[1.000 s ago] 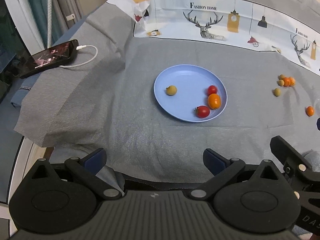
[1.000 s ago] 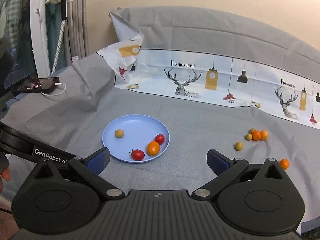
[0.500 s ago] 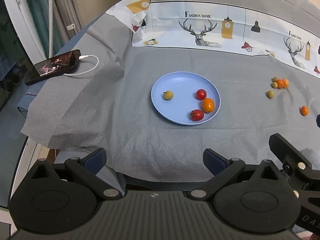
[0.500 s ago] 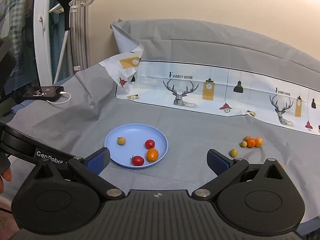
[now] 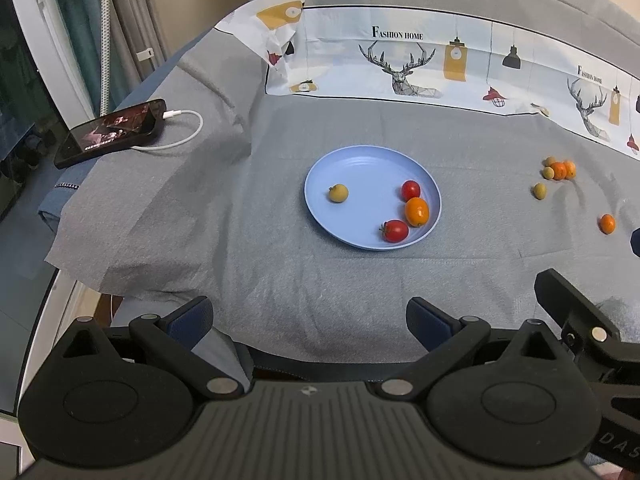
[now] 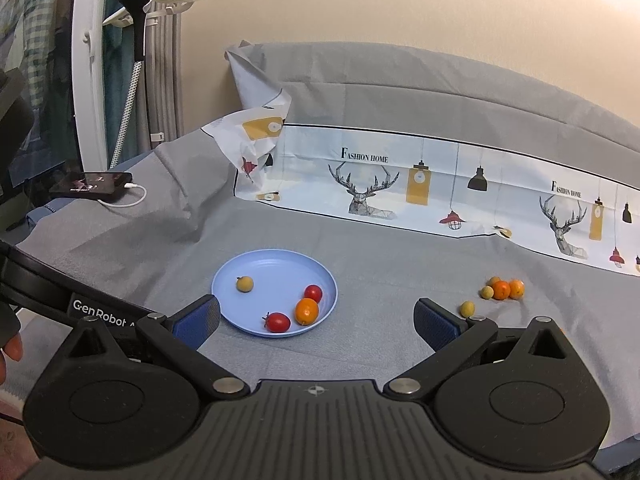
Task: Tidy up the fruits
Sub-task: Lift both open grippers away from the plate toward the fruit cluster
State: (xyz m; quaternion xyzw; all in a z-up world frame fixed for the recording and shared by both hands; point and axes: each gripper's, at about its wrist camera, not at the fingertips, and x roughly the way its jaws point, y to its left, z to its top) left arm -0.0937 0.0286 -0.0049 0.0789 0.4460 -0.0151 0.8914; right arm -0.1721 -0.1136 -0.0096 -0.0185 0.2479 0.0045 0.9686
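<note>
A light blue plate [image 5: 360, 164] [image 6: 280, 260] lies on the grey cloth. On it are a yellow-green fruit [image 5: 338, 193] [image 6: 245, 283], two red tomatoes [image 5: 395, 230] [image 6: 278, 321] and an orange kumquat [image 5: 417, 211] [image 6: 307, 311]. Loose fruits lie to the right: a cluster [image 5: 559, 169] [image 6: 502, 289], a single yellow-green one [image 5: 540, 191] [image 6: 467, 308] and an orange one [image 5: 607, 223]. My left gripper [image 5: 310, 320] is open and empty, well short of the plate. My right gripper [image 6: 316, 320] is open and empty too, held back from the fruits.
A phone [image 5: 112, 132] [image 6: 92, 184] with a white cable lies at the left edge of the cloth. A printed deer-pattern sheet [image 5: 440, 68] [image 6: 420, 184] runs along the back. The cloth's front edge hangs near my left gripper. A fingertip [image 6: 10, 350] shows at far left.
Both grippers have pulled back and tilted up, so the plate and fruits sit farther away and more wall shows. No fruit has moved.
</note>
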